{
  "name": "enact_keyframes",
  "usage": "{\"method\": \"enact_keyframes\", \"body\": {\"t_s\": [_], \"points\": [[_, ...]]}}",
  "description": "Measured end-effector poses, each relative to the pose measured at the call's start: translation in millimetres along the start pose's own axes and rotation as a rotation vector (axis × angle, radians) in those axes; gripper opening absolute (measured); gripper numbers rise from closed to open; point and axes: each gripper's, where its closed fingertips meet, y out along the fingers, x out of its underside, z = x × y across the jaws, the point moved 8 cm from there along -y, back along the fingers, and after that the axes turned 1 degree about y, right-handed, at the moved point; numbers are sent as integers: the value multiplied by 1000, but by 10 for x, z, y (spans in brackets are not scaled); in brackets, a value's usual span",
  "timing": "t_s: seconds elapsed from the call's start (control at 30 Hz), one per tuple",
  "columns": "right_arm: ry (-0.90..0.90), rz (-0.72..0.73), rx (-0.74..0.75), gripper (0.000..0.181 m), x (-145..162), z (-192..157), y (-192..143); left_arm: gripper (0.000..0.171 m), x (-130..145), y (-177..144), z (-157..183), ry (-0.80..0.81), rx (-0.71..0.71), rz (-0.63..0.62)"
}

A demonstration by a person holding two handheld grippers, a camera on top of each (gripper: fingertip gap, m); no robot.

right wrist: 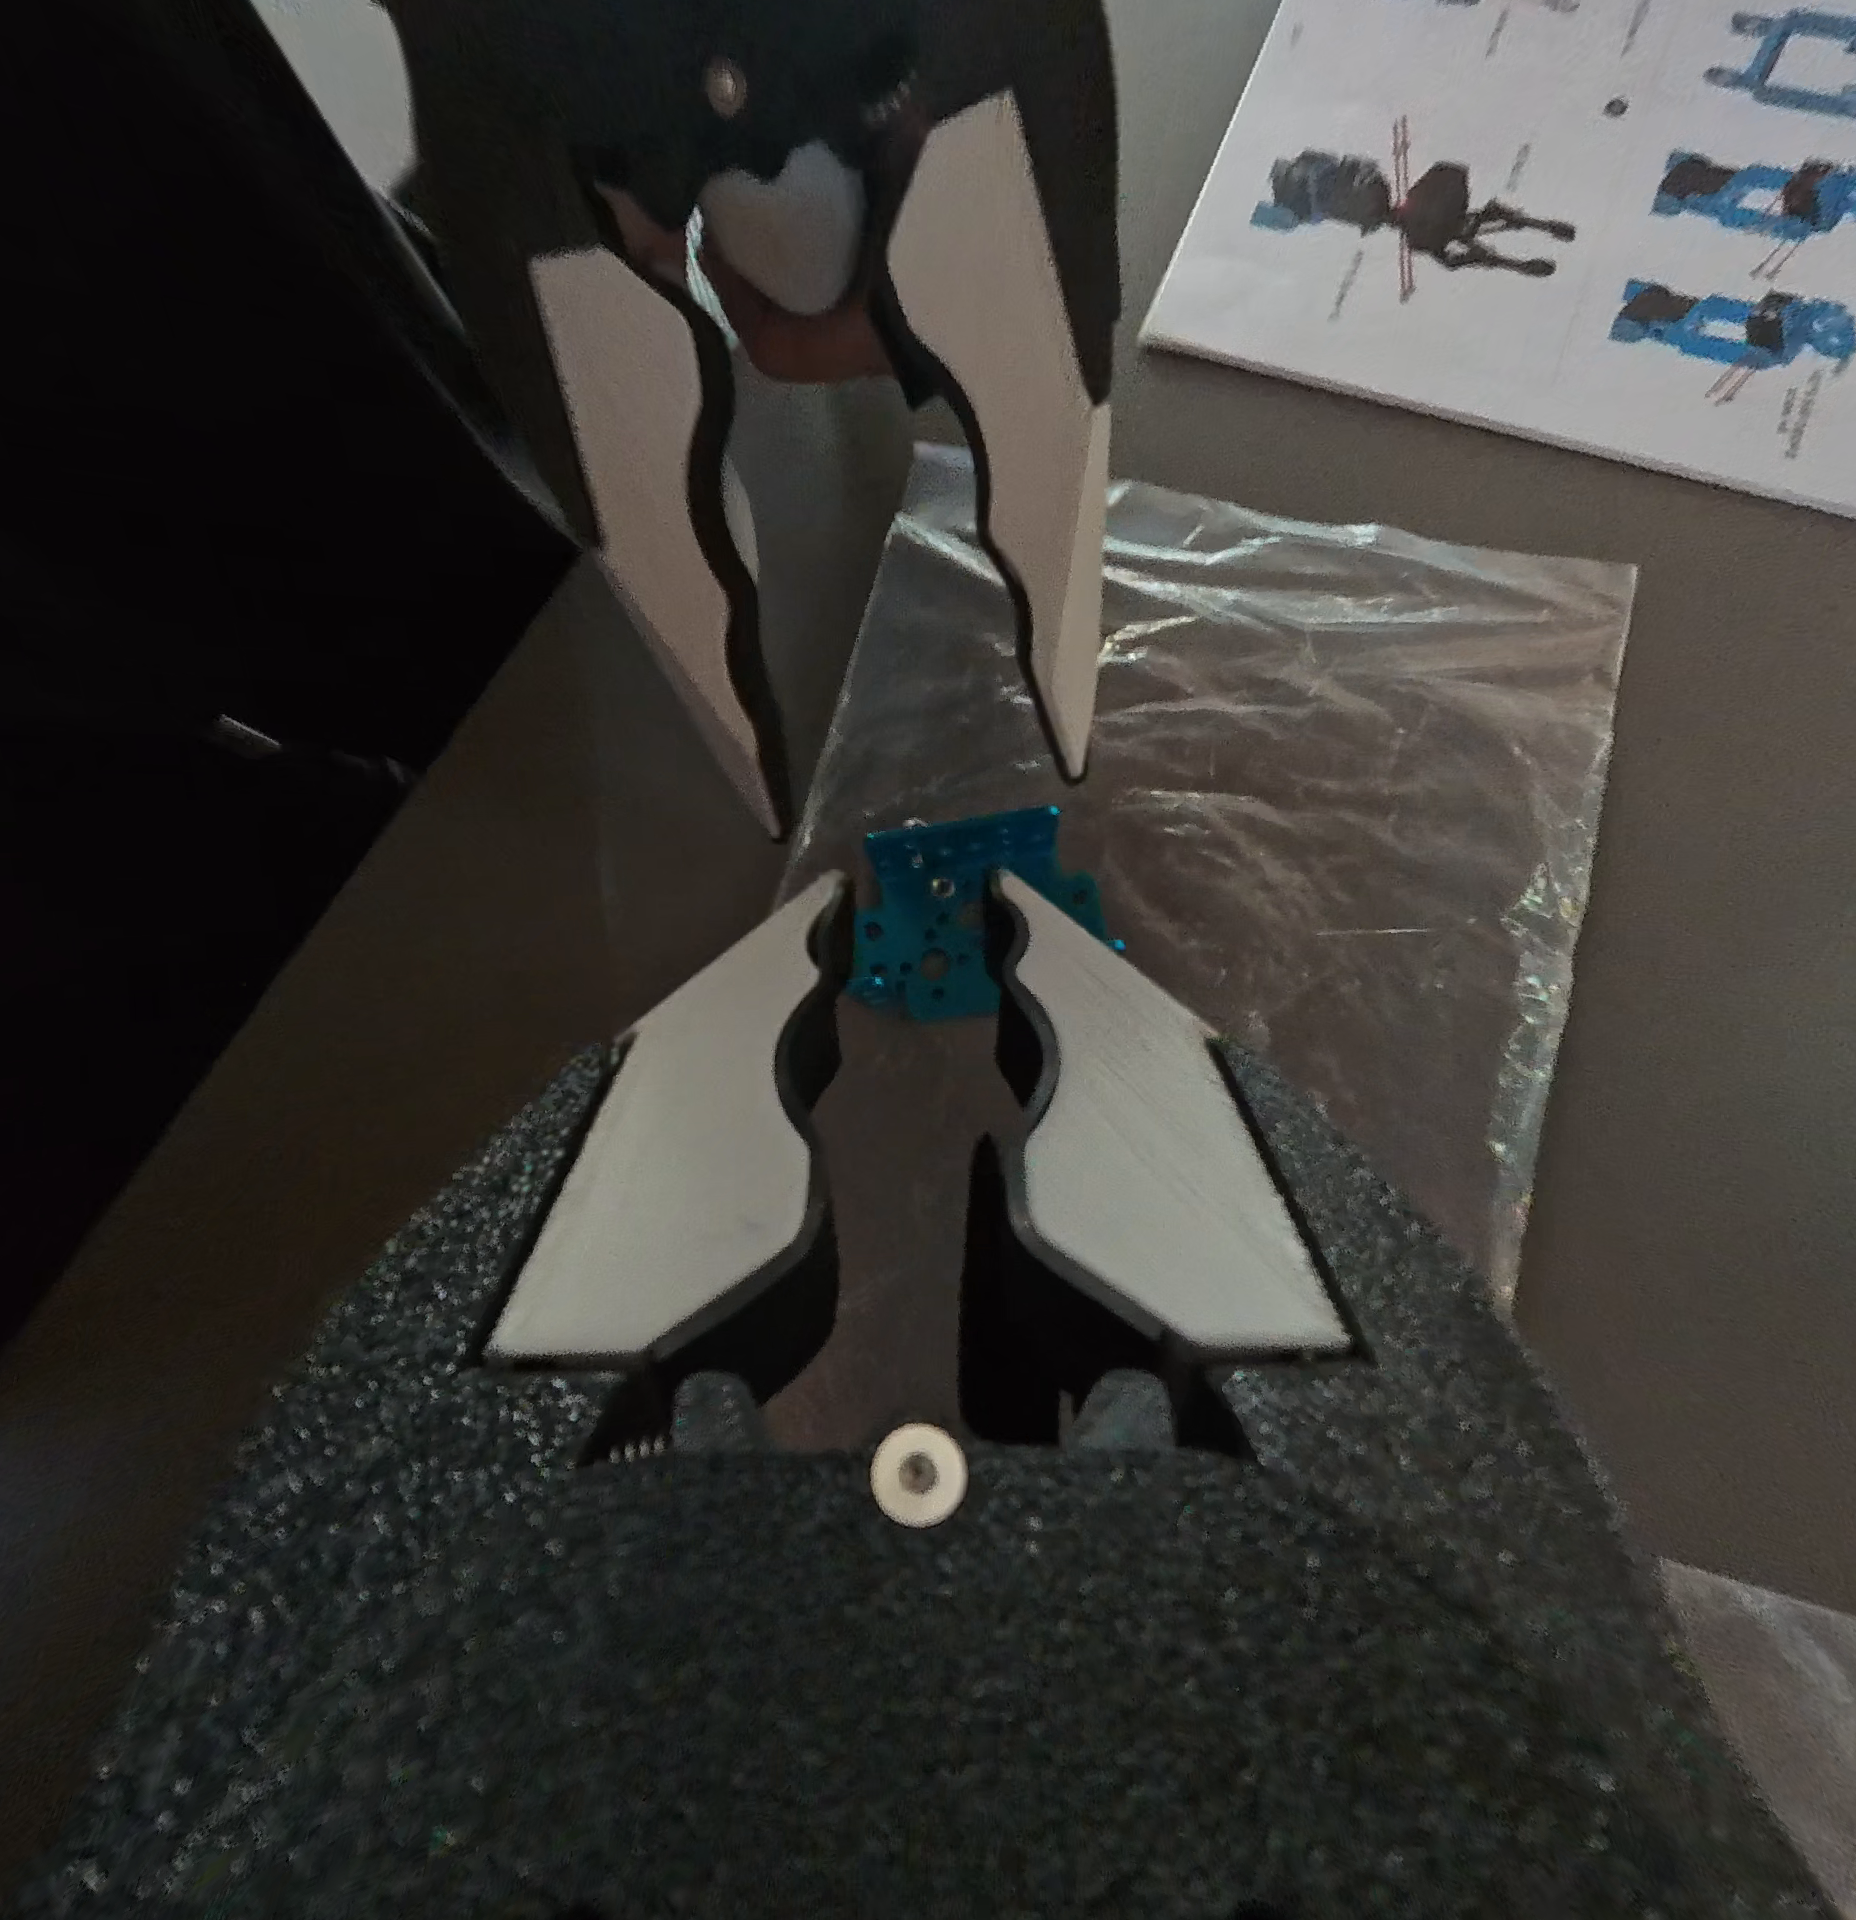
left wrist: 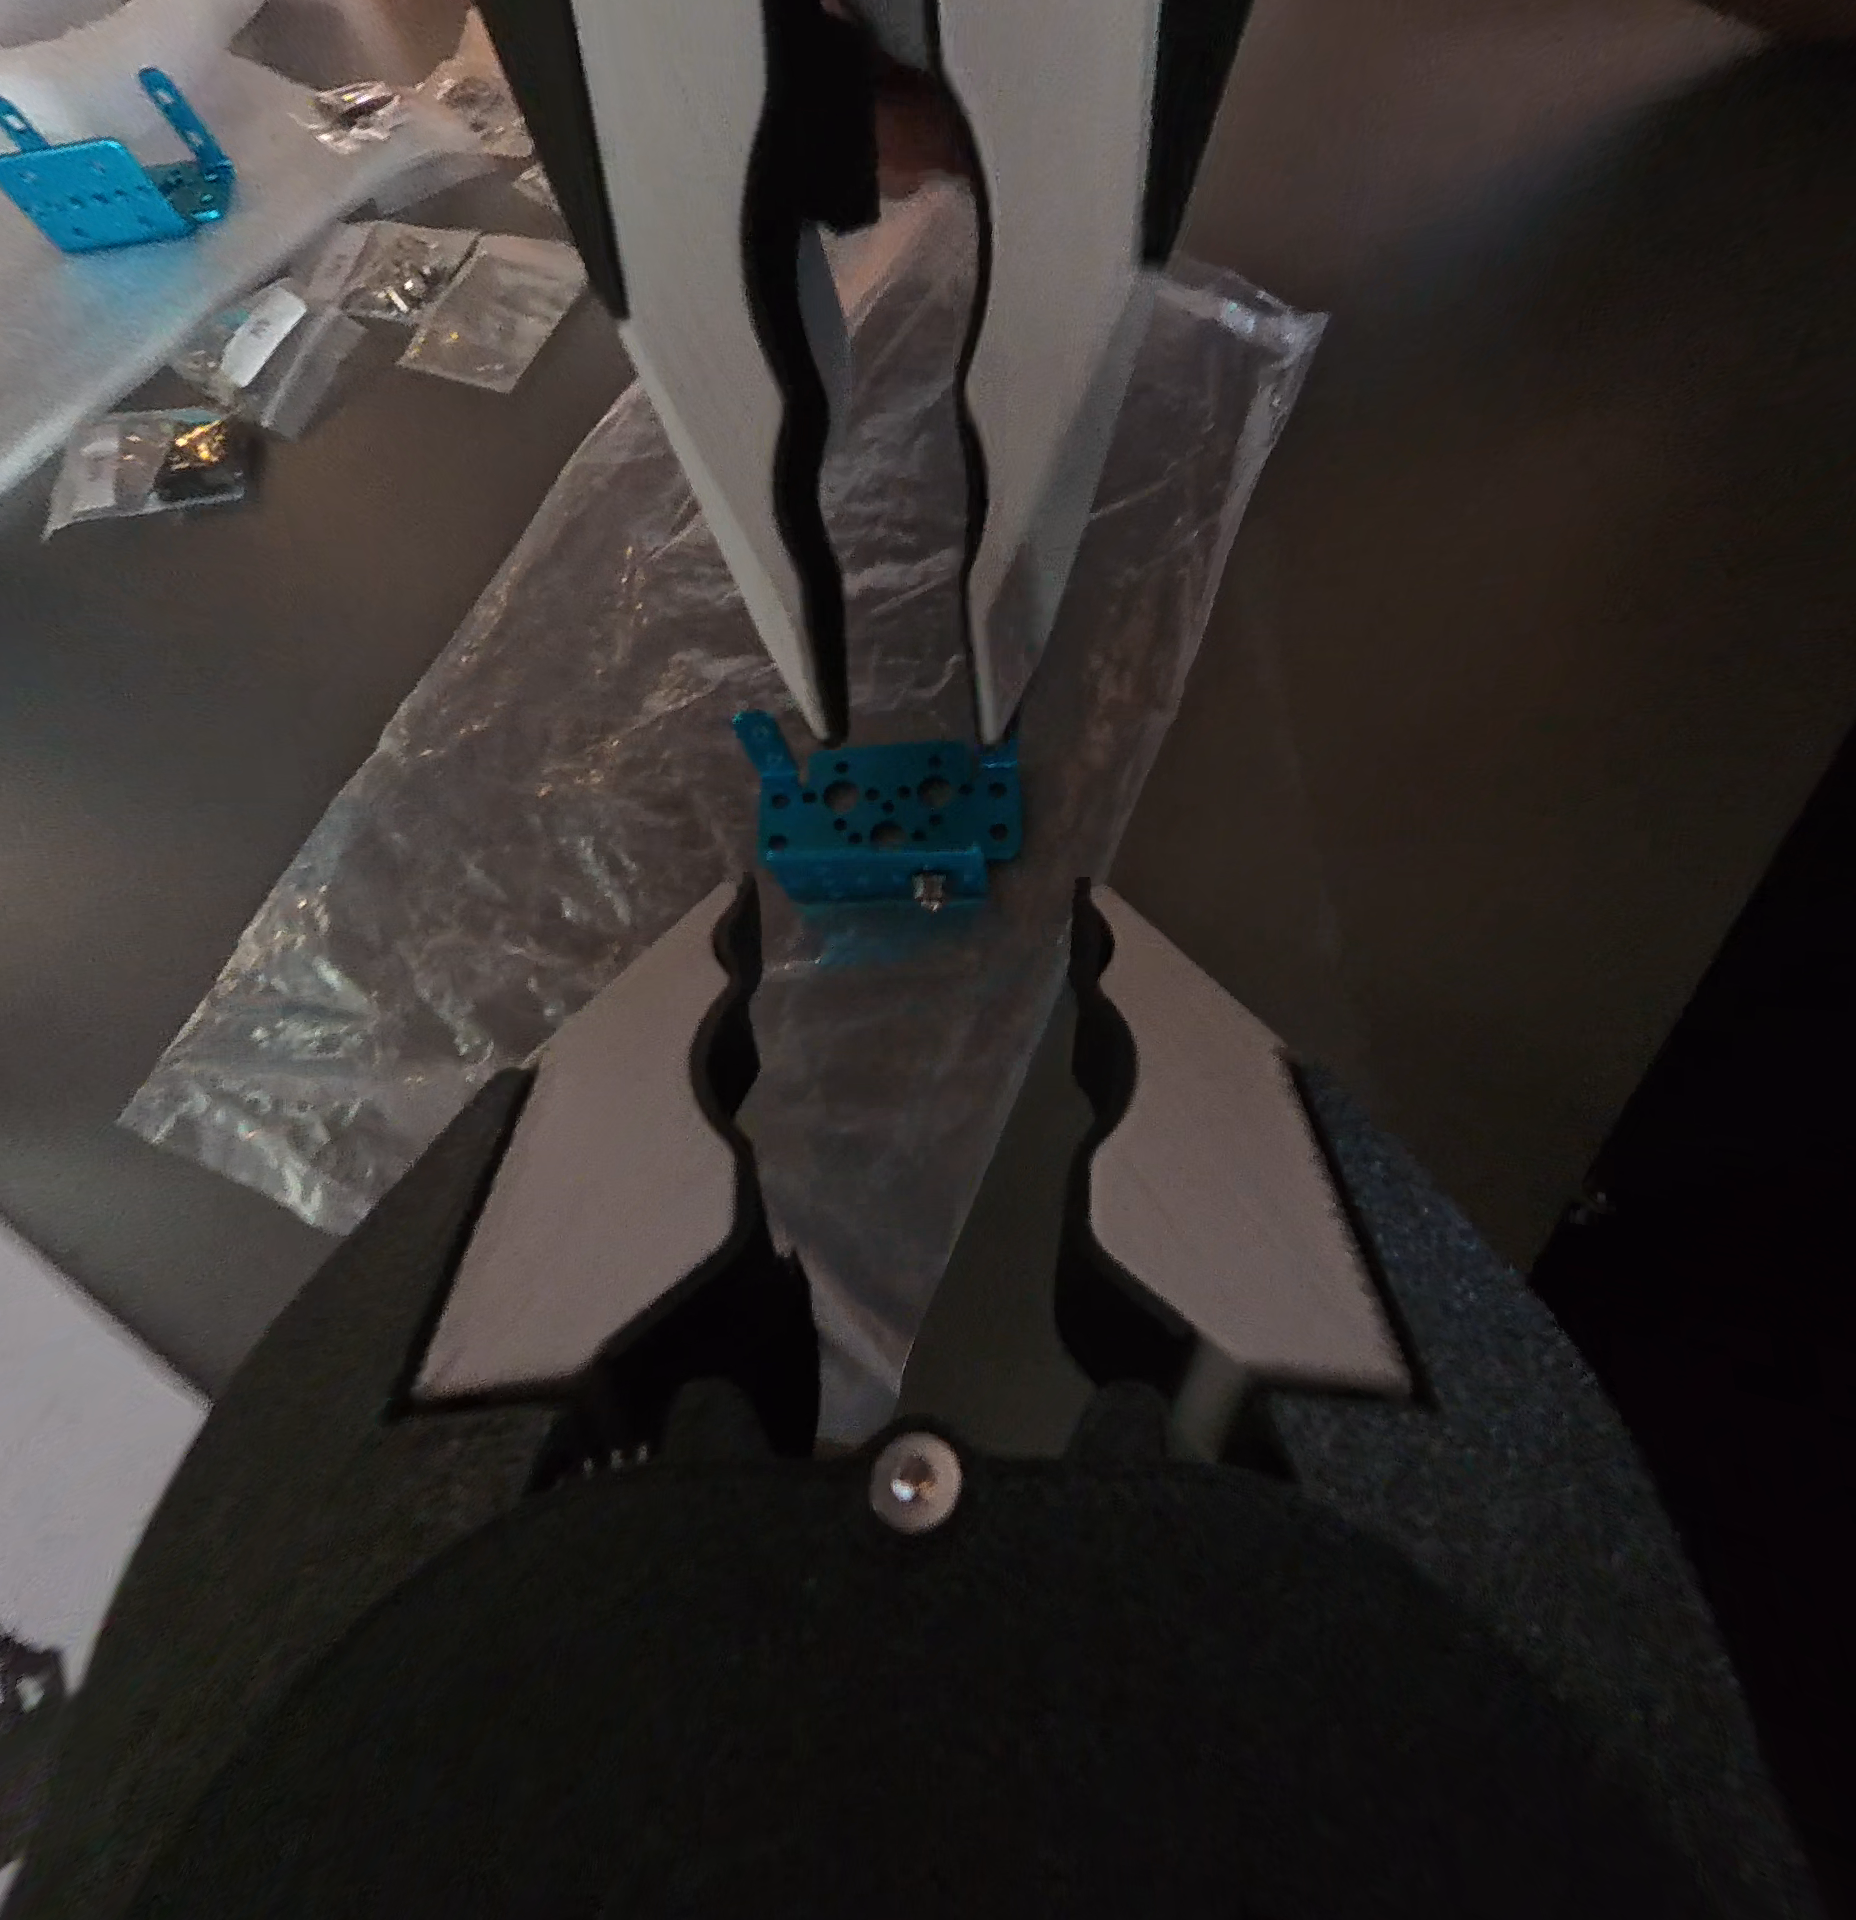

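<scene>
A small blue perforated bracket (left wrist: 888, 821) lies on a clear plastic bag (left wrist: 550, 790) on the dark bench (left wrist: 1423, 623). The left gripper (left wrist: 908, 883) and right gripper (right wrist: 919, 881) meet over it, fingers spread, grasping nothing

Perforated blue bracket (left wrist: 888, 816) on plastic bag (left wrist: 591, 790)

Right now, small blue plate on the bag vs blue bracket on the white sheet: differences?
The small blue perforated metal plate lies flat, with big round holes and a screw in its lip; the blue U-shaped metal bracket has two upright slotted arms. Plate: on clear plastic bag; bracket: on white sheet. Both: blue perforated metal.
</scene>
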Motion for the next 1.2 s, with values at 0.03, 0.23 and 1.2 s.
{"method": "enact_keyframes", "body": {"t_s": [0.03, 0.23, 1.2], "points": [[-15, -41, 29, 23, -2, 15, 12, 60, -16, 16, 7, -2, 13, 9], [-77, -212, 42, 20, -79, 29, 126, 53, -44, 95, -75, -11, -30, 13], [-168, -360, 25, 4, -107, 1, 377, 0, 67, 27, 111, 12, -59, -42]]}}
